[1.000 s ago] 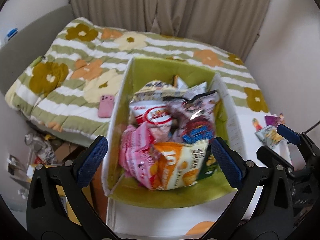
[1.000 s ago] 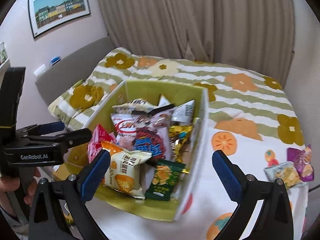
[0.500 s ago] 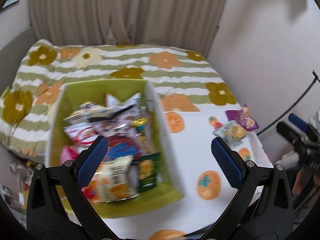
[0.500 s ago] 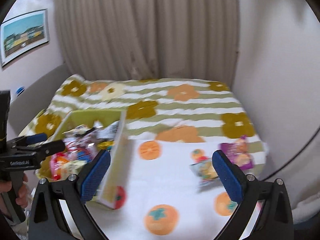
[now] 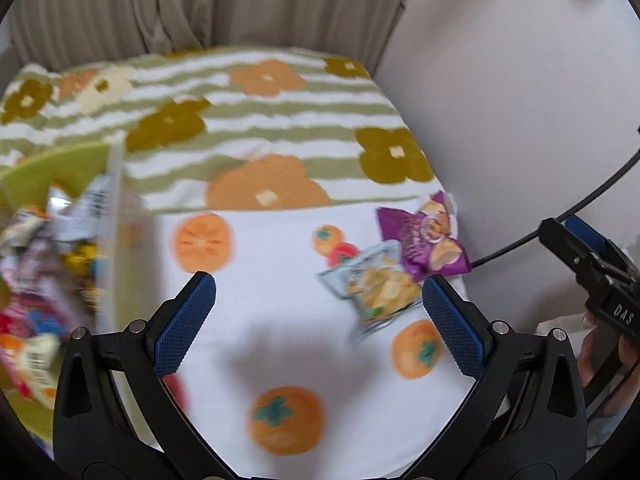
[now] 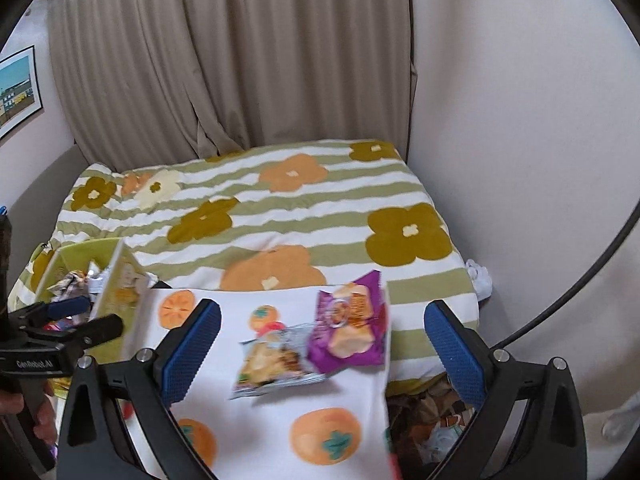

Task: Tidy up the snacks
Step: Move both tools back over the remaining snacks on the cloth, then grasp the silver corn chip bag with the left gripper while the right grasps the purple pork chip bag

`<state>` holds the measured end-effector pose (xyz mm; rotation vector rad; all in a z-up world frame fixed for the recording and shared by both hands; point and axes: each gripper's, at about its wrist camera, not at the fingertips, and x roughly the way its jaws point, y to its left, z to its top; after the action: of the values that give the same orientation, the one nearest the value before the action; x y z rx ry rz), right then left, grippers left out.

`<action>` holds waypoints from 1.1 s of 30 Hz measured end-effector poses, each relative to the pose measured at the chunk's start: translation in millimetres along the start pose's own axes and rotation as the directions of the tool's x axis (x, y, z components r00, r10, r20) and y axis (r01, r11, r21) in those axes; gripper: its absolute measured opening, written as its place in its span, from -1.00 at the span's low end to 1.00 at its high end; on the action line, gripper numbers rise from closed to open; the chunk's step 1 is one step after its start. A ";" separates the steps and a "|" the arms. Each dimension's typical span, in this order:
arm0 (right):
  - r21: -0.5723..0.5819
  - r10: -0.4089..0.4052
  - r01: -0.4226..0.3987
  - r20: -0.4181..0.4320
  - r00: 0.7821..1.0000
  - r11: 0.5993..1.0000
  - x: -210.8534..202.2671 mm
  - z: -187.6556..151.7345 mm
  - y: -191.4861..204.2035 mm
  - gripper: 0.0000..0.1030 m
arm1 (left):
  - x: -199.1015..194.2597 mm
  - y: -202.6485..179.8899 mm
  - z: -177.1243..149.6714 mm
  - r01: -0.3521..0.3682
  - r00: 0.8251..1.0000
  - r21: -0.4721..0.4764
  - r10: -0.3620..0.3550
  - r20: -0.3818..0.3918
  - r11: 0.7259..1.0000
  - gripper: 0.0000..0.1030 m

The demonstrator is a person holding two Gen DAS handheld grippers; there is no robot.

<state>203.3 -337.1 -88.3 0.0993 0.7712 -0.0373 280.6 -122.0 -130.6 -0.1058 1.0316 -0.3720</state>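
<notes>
A bed covered by a green-and-white striped quilt with large flower shapes [image 6: 280, 208] fills the middle of both views, with beige pleated curtains [image 6: 240, 60] behind its far edge and a plain pale wall [image 6: 520, 120] along its right edge. Over the near part of the bed lies a white cloth printed with orange persimmons [image 5: 280, 312]. At the left edge of that cloth stands an open green-lined box with white outer walls [image 5: 114, 216], crowded with blurred snack packets that cannot be told apart. Near the cloth's right edge, well apart from the box, lie two loose packets touching each other: a purple snack bag [image 6: 352, 328] [image 5: 428, 236] on the far side and a pale clear-and-white chip bag [image 6: 272, 360] [image 5: 376, 288] just on the near side, its corner tucked under the purple one. The left hand-held gripper [image 5: 318, 320] hangs over the cloth with its blue-padded jaws spread wide and nothing between them. The right hand-held gripper [image 6: 322, 346] is likewise spread wide and empty, the two packets lying in view between its pads.
</notes>
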 end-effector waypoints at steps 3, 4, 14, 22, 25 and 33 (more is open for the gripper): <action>0.001 0.029 -0.029 -0.038 0.999 1.000 27.6 3.3 -19.4 0.97 | 46.7 -24.8 3.8 0.003 0.997 -0.022 -0.005 -0.078 1.000 0.99; 0.002 0.037 -0.037 -0.050 0.998 0.999 35.7 3.4 -24.3 0.97 | 60.2 -30.0 3.7 0.001 0.995 -0.031 -0.004 -0.101 1.000 0.99; -0.010 0.128 -0.131 -0.174 0.976 0.991 119.0 -2.2 -51.0 0.97 | 145.3 -44.2 -7.5 -0.035 0.973 -0.126 0.005 -0.232 0.991 0.99; -0.046 0.159 -0.173 -0.221 0.962 0.984 148.1 -8.8 -49.7 0.97 | 168.2 -44.0 -17.8 -0.067 0.961 -0.137 0.027 -0.277 0.988 0.92; -0.091 0.138 -0.163 -0.231 0.963 0.982 157.4 -11.4 -45.5 0.97 | 173.5 -44.1 -21.1 -0.066 0.956 -0.132 0.024 -0.292 0.989 0.78; -0.144 0.134 -0.173 -0.250 0.959 0.974 173.2 -17.3 -38.6 0.97 | 176.9 -43.9 -29.4 -0.051 0.954 -0.115 0.014 -0.300 0.992 0.12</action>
<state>312.7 -373.3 -224.3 0.0063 1.0024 0.1898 325.3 -222.3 -279.0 -0.1451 1.3549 -0.2997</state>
